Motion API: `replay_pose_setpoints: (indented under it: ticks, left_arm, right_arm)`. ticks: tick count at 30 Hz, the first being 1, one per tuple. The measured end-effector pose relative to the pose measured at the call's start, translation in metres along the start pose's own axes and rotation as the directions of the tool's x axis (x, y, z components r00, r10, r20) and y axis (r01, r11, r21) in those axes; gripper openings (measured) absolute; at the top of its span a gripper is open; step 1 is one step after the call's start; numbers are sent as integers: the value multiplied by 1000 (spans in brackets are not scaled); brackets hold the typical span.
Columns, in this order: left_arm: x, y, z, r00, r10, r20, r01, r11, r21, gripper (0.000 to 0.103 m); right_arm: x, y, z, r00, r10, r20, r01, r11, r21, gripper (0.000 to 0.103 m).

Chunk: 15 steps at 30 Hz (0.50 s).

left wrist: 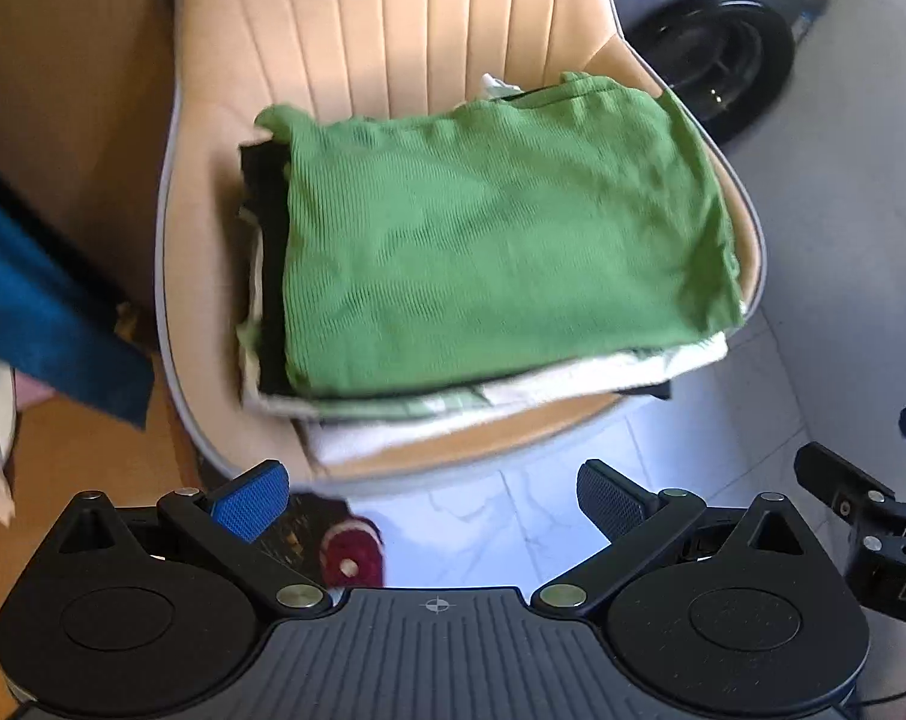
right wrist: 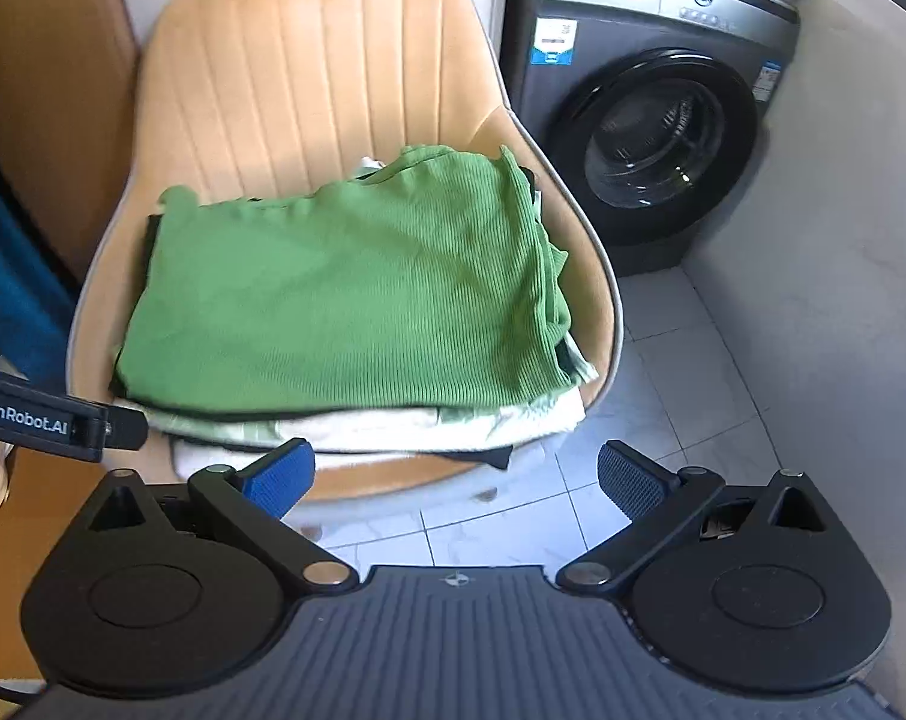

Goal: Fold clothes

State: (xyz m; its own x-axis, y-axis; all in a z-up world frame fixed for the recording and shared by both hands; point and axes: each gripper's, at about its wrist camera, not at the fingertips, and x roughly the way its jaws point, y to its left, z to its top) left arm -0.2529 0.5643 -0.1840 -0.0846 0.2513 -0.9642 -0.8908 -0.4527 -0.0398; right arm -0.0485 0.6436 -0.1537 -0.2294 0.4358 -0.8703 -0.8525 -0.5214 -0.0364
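A folded green ribbed garment lies on top of a stack of folded clothes, white, pale green and black, on the seat of a tan chair. My left gripper hangs open in front of the seat's front edge, nothing between its blue pads. My right gripper is also open and empty, just before the stack's front edge. Each gripper's body shows at the edge of the other's view.
A dark front-loading washing machine stands right of the chair, beside a grey wall. White tiled floor lies below. A blue cloth hangs at the left. A red slipper rests on the floor under the chair's front.
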Motion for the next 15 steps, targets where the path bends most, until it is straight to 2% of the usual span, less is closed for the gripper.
replay_pose_setpoints:
  ticks: [6, 15]
  left_arm:
    - [-18, -22, -31, 1000, 14, 18, -14, 1000, -3, 102]
    - [-40, -54, -70, 998, 35, 44, -35, 999, 6, 102]
  right_arm:
    - [-31, -28, -25, 1000, 19, 23, -20, 999, 44, 103]
    - [-51, -49, -56, 1000, -18, -3, 18, 998, 61, 102]
